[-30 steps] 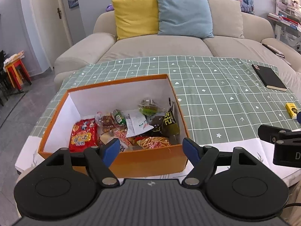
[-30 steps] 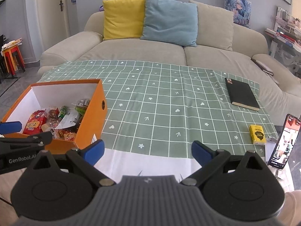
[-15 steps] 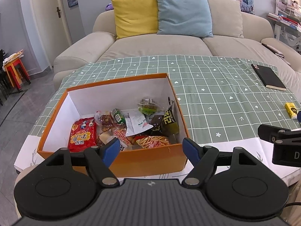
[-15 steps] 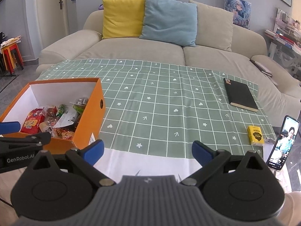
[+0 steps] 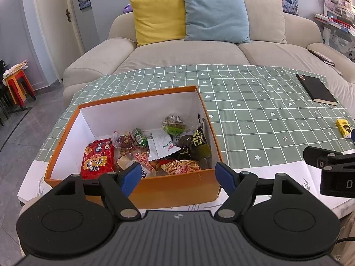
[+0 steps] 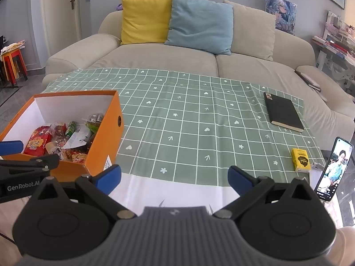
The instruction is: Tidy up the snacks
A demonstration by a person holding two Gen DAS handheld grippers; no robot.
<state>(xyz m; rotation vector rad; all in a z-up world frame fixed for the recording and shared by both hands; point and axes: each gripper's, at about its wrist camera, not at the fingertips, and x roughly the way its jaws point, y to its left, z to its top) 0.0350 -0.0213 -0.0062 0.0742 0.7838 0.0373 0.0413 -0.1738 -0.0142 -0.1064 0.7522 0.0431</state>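
Left hand-held gripper [image 5: 178,174] hung with blue fingertips [image 5: 131,175] spread wide and nothing between them, poised just short of the near wall of the orange box [image 5: 177,188]; box sat directly ahead of that hand-held gripper on the tabletop [image 5: 255,110], lid off, white inside; snacks [image 5: 146,153] lay heaped in the box's nearer half: red packet [image 5: 97,161] ahead to the left, dark green packet [image 5: 195,146] ahead to the right against the right wall, white sachet [image 5: 160,146] between them, clear tub [image 5: 174,123] farther in; far part of the box floor showed bare white. Right hand-held gripper [image 6: 174,177] likewise spread wide and empty, held above the white near edge of the green checked cloth [image 6: 188,122]; orange box stood ahead and to its left; black notebook [image 6: 284,114] lay far ahead to its right; small yellow carton [image 6: 300,163] rested nearer on the right, just beside the cloth's edge; phone [image 6: 332,169] stood upright at far right with its screen lit; beyond the tabletop, beige sofa [image 6: 177,57] carried a yellow cushion [image 6: 145,18] and a blue cushion [image 6: 199,22] side by side.
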